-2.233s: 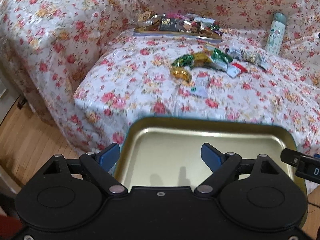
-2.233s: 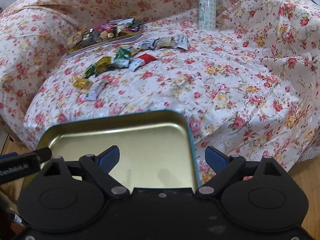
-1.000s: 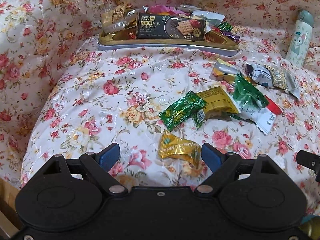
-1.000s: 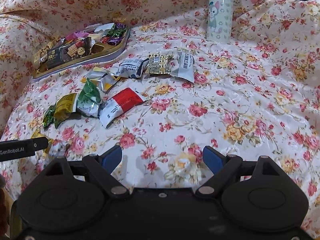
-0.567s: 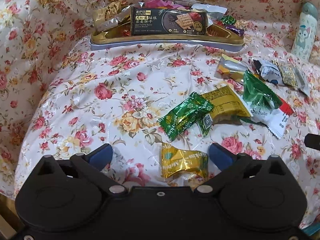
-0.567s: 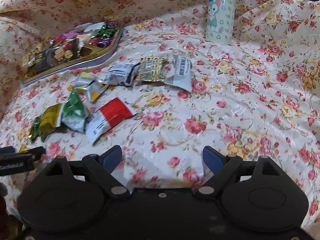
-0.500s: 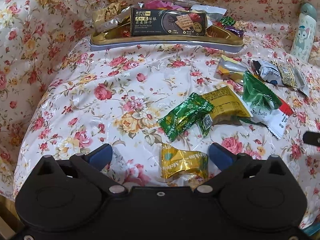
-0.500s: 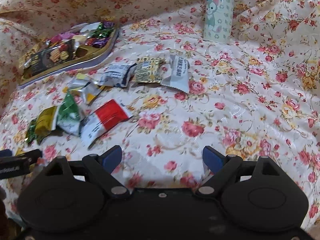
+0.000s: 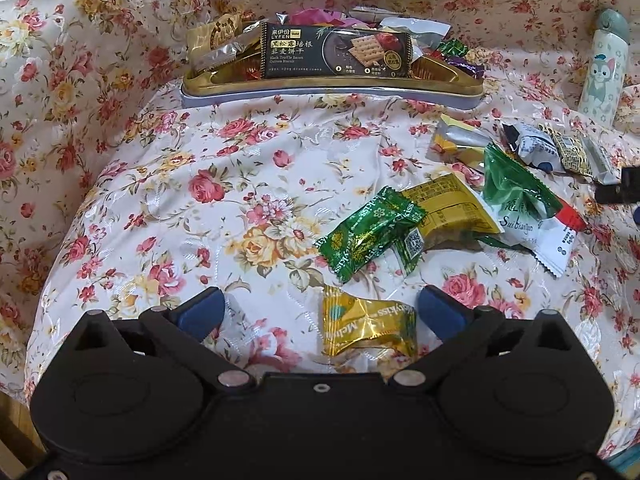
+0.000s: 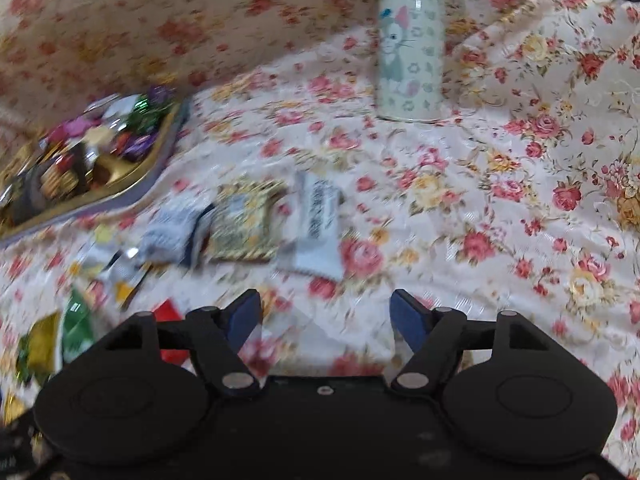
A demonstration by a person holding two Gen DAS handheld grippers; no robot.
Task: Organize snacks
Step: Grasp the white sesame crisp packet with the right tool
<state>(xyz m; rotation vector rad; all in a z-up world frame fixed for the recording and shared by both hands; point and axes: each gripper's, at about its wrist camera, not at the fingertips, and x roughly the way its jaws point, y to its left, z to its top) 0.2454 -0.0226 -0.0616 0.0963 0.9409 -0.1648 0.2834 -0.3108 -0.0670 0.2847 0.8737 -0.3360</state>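
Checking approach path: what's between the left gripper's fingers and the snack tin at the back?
Left wrist view: the gold candy lies between the open left gripper fingers; beyond it only bare floral cover up to the snack tin. The green candy sits off right.

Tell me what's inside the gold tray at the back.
The tray holds a black cracker pack lying across the front, a gold packet at its left end, and purple and green foil candies at the right. Whatever lies under the cracker pack is hidden.

Floral-covered sofa (image 9: 248, 168) — snack tray (image 9: 332, 94), loose snacks (image 9: 404, 228), bottle (image 10: 410, 40)
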